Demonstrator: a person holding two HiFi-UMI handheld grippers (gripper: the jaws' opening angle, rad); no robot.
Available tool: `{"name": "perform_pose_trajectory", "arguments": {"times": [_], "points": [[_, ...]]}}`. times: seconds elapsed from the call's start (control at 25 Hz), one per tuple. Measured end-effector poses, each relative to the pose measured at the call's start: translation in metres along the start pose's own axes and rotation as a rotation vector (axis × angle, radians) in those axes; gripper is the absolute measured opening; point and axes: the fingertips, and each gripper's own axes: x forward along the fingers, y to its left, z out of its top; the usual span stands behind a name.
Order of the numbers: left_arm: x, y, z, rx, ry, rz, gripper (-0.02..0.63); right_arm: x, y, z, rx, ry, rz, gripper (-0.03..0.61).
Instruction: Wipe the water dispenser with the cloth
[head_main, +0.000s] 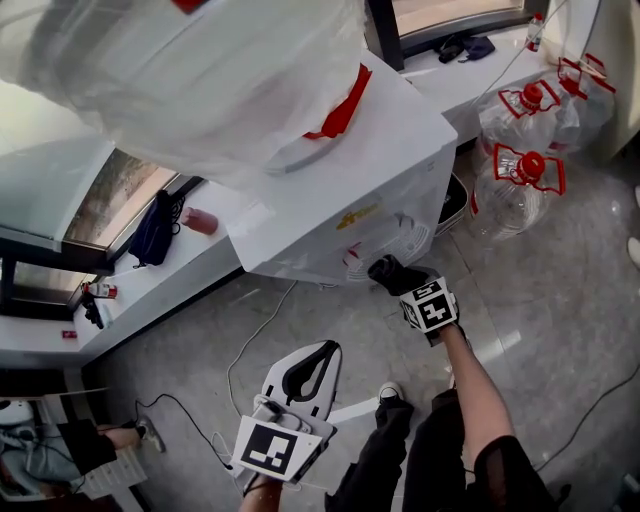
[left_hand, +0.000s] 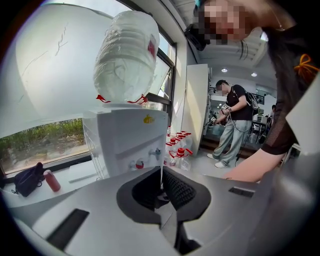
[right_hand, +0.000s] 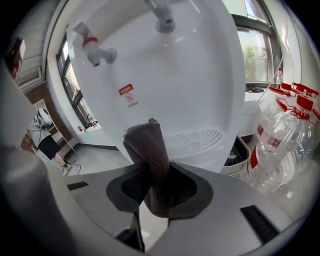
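Observation:
The white water dispenser (head_main: 350, 190) stands by the window with a large clear bottle (head_main: 190, 70) upside down on top. My right gripper (head_main: 388, 272) is shut on a dark grey cloth (right_hand: 150, 152), held close to the dispenser's front panel (right_hand: 190, 75), just above the drip grille (right_hand: 197, 140) and below the red tap (right_hand: 95, 47). Whether the cloth touches the panel I cannot tell. My left gripper (head_main: 322, 352) hangs lower over the floor, away from the dispenser, jaws shut on nothing. In the left gripper view, the dispenser (left_hand: 127, 145) stands ahead.
Several empty water jugs with red caps (head_main: 525, 170) stand on the floor right of the dispenser. A black bag (head_main: 155, 230) and a red bottle (head_main: 200, 222) lie on the window ledge. A cable (head_main: 250, 350) crosses the floor. A person (left_hand: 232, 125) stands farther back.

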Motion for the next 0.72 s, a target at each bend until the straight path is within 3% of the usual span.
{"name": "perform_pose_trajectory", "arguments": {"times": [0.44, 0.56, 0.72], "points": [[0.026, -0.021, 0.000, -0.001, 0.013, -0.036, 0.018, -0.043, -0.142, 0.016, 0.132, -0.065, -0.210, 0.106], [0.031, -0.022, -0.001, -0.006, 0.019, -0.037, 0.018, -0.051, -0.155, 0.018, 0.135, -0.080, -0.220, 0.106], [0.039, -0.024, 0.001, -0.002, 0.020, -0.037, 0.018, -0.052, -0.138, -0.003, 0.088, -0.053, -0.186, 0.105]]}}
